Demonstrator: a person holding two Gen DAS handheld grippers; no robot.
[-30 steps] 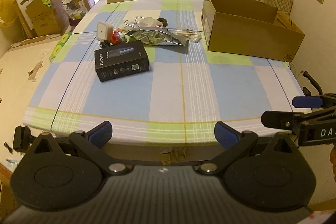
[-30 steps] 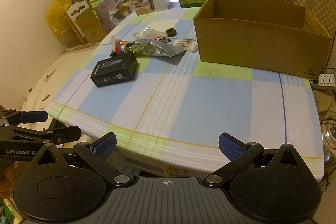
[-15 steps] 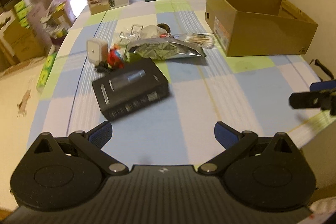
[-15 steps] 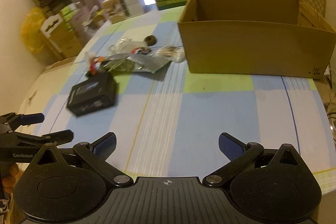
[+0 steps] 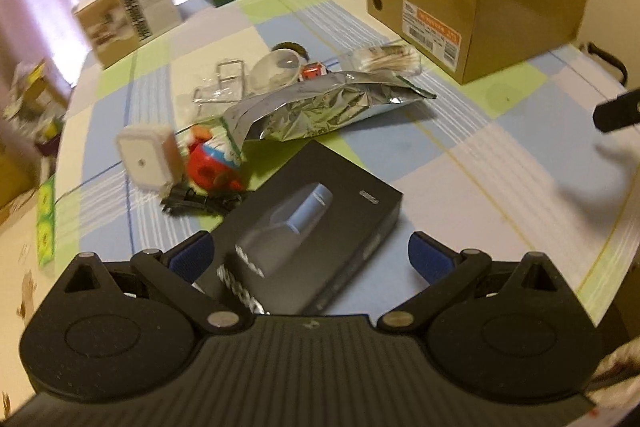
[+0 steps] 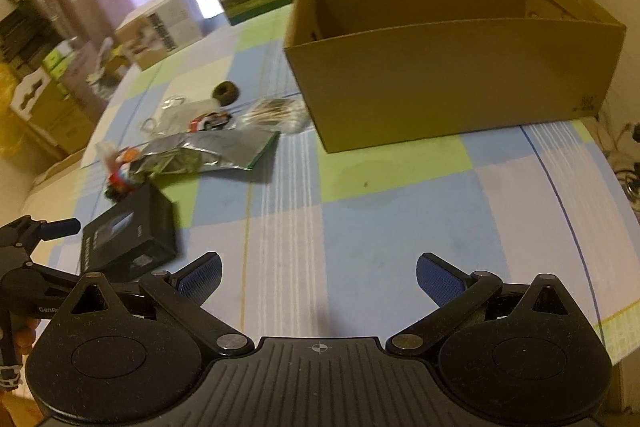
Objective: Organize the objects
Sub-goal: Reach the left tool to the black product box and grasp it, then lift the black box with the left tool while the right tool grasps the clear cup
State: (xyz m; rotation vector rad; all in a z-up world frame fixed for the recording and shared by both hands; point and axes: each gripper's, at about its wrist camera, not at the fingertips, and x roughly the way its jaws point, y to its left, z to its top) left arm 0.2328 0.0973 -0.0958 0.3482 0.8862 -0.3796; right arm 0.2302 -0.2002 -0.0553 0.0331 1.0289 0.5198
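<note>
Left gripper (image 5: 310, 257) spread wide, holding nothing, its blue pads flanking the near end of the black box (image 5: 308, 223) on the checked tablecloth (image 5: 460, 163); half a second ago the box lay well ahead. Right gripper (image 6: 319, 279) likewise agape over bare cloth. Only the right view looks into the cardboard box (image 6: 452, 83); only the left shows its label, the white cube (image 5: 146, 159) and red toy (image 5: 214, 167).

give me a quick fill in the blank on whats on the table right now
1. The left gripper hangs open over the ____ box.
2. The cardboard box is open at the ____.
3. The foil bag is ____ in colour.
4. The right gripper holds ____.

Missing words: black; top; silver; nothing
</note>
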